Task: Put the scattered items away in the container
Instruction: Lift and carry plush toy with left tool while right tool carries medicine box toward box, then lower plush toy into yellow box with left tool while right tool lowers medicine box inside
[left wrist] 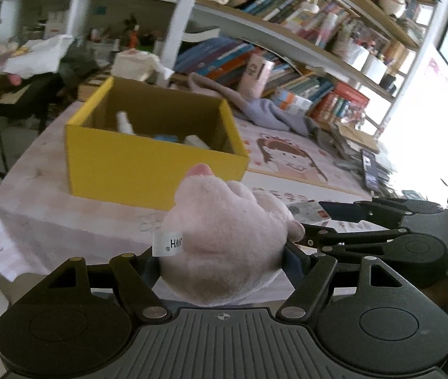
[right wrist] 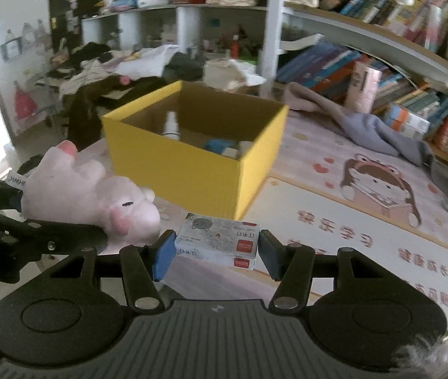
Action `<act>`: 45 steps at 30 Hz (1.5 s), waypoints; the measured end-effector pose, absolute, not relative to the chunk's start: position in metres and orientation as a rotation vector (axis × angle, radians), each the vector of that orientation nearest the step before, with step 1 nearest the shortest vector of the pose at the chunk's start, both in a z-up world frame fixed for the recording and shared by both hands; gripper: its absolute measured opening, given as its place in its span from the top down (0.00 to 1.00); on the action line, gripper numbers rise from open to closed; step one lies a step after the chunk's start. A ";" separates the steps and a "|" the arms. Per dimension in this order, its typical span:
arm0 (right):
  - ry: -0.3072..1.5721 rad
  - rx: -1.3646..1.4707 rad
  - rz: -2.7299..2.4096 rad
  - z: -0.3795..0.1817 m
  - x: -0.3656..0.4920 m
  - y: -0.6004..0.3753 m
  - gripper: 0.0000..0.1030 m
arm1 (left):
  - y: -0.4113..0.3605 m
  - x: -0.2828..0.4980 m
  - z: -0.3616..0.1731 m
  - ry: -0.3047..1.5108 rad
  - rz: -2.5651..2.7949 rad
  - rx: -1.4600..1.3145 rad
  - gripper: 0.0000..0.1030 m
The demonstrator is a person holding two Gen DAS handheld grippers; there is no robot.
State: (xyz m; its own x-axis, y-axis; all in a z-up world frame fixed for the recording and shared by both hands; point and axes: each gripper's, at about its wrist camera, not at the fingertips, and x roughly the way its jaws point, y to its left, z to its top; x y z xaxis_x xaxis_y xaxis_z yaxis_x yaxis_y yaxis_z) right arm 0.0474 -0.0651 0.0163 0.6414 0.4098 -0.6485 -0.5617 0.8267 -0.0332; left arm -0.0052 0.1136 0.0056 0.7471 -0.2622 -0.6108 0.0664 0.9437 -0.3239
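Note:
A pink plush toy [left wrist: 224, 221] with a white tag sits squeezed between the fingers of my left gripper [left wrist: 222, 262], which is shut on it. In the right wrist view the plush toy [right wrist: 91, 195] and the left gripper [right wrist: 44, 211] hang at the left. My right gripper [right wrist: 216, 252] is shut on a small grey-white box [right wrist: 217, 241] with red labels, its blue pads [right wrist: 162, 254] pressing both ends. The open yellow box [right wrist: 192, 170] stands just ahead on the table, holding a white bottle [right wrist: 172, 124] and a blue item [right wrist: 216, 145]. From the left wrist the yellow box [left wrist: 148, 170] and the right gripper [left wrist: 322, 222] both show.
A pink cartoon mat [right wrist: 366, 189] covers the table. A grey cloth [right wrist: 366, 126] lies behind the box to the right, below crowded bookshelves [right wrist: 382, 47]. A dark phone [left wrist: 369, 167] rests on papers at the far right. Clothes [right wrist: 104, 72] are piled behind on the left.

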 end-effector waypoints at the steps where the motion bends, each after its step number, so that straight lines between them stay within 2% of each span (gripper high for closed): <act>1: 0.674 -0.246 0.574 0.016 0.048 -0.061 0.47 | 0.116 -0.007 0.006 0.706 -0.170 -0.296 0.27; 20: 0.608 -0.299 0.693 0.024 0.077 -0.024 0.47 | 0.138 0.008 0.011 0.688 -0.074 -0.317 0.27; 34: 0.511 -0.293 0.657 0.044 0.161 -0.007 0.47 | 0.162 0.081 0.028 0.589 -0.053 -0.264 0.27; 45: 0.516 -0.316 0.660 0.034 0.249 0.028 0.47 | 0.160 0.161 0.007 0.673 -0.096 -0.181 0.27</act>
